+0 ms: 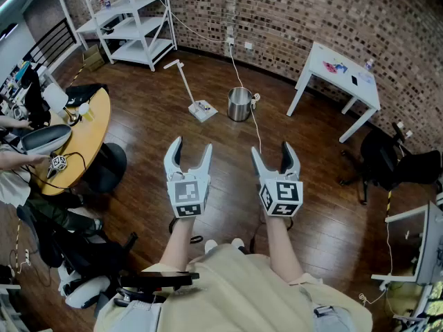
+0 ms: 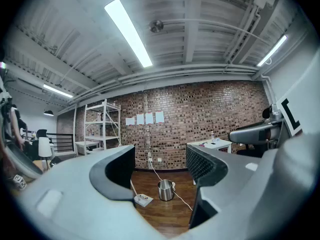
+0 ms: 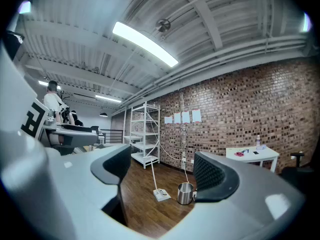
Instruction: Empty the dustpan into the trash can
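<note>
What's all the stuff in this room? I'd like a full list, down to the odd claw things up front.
silver metal trash can: one, steel, on the wooden floor ahead
long-handled white dustpan: one, white, just left of the can
thin white cable: one, white, along the floor past the can
white shelving unit: one, far left, by the brick wall
small white table: one, far right
round wooden table: one, tan, left
black office chair: one, right
left gripper: one, grey, open, empty
right gripper: one, grey, open, empty
</note>
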